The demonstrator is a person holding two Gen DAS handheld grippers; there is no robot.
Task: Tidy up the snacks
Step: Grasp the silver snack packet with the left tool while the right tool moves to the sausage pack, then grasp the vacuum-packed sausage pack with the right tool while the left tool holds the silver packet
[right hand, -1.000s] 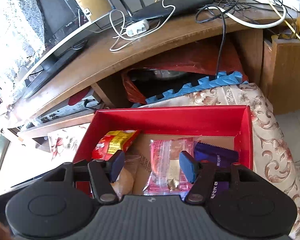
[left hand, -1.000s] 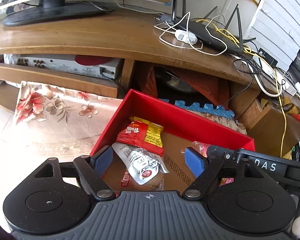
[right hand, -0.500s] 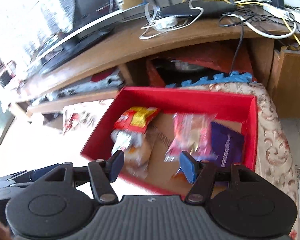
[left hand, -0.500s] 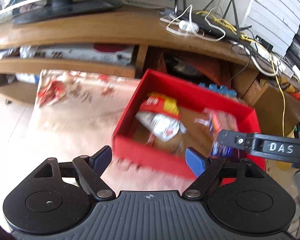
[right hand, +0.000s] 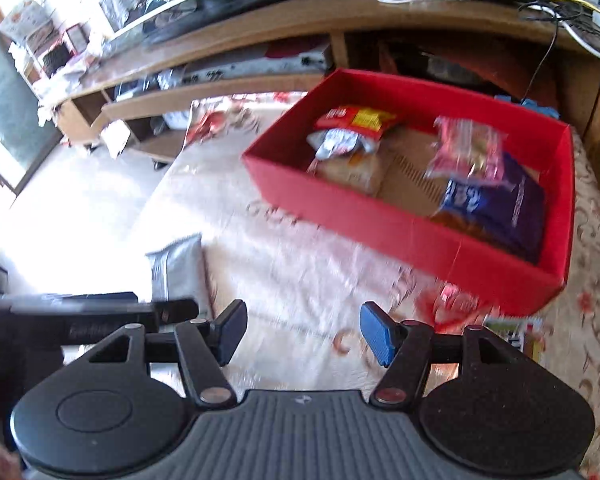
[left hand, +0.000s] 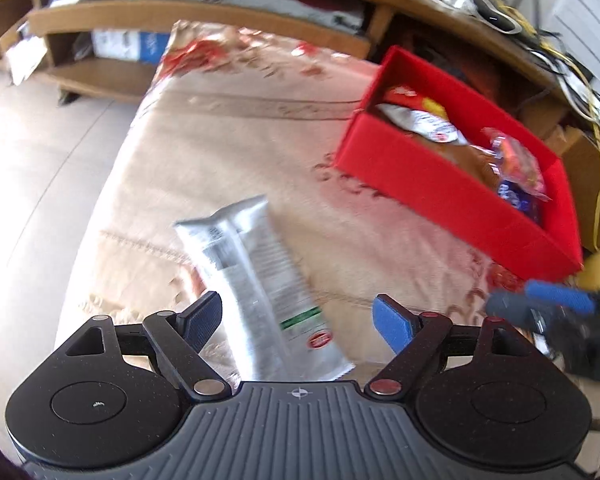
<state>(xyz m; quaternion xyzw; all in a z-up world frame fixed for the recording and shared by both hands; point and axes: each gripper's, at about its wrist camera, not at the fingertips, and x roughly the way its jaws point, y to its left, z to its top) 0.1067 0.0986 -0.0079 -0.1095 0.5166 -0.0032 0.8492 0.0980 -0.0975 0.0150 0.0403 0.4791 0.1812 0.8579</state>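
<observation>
Red cardboard box [right hand: 400, 236] sits on the floral-cloth-covered table [left hand: 228, 152], far right corner, w/ shelf unit behind. Inside: red-yellow chip bag [right hand: 356, 120] at left, purple packet [right hand: 496, 204] at right. Silver foil pouch [left hand: 260, 280] lies on cloth nr the front edge, left of box.

Glossy foil packet [left hand: 260, 288]; matt cardboard box [left hand: 440, 184].
</observation>
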